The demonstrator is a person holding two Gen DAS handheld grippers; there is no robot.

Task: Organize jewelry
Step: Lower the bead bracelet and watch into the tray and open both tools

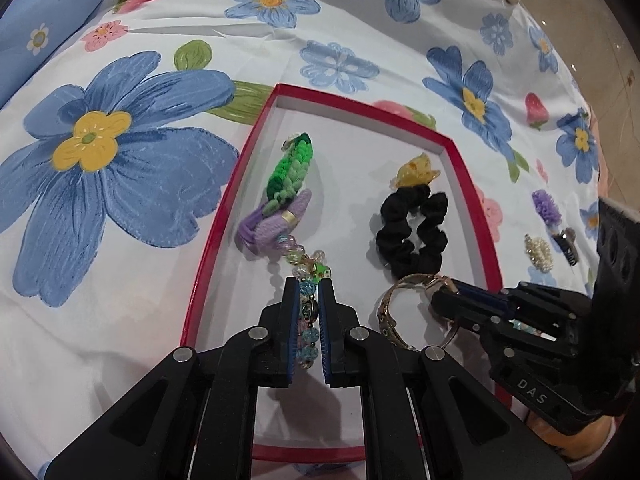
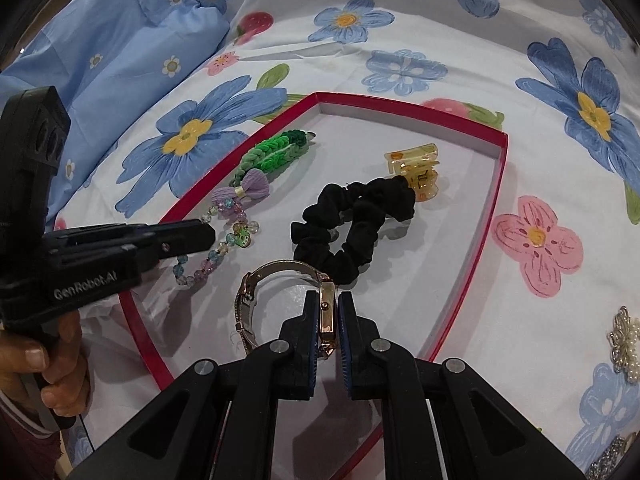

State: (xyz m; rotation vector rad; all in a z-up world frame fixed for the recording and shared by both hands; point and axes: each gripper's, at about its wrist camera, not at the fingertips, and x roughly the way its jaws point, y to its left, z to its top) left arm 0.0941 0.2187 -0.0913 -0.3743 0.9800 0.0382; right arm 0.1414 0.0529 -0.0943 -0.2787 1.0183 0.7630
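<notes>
Beads [image 1: 310, 312] sit pinched between the left gripper's [image 1: 309, 292] jaws, at the near left of the red tray [image 1: 224, 196]. Right gripper [image 2: 329, 312] clamps the watch [image 2: 327, 312] by its case, near the tray's near edge. Farther in lie a scrunchie [image 2: 356, 216], yellow clip [image 2: 416, 168] and green braid [image 1: 290, 168].

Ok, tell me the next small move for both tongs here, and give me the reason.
Probably open both and lift away. The left tongs are shut on the beaded bracelet, whose free end already lies on the floor of the red-rimmed box; the right tongs grip the gold watch low over the same floor, beside the black scrunchie. Both pieces seem delivered.
</notes>
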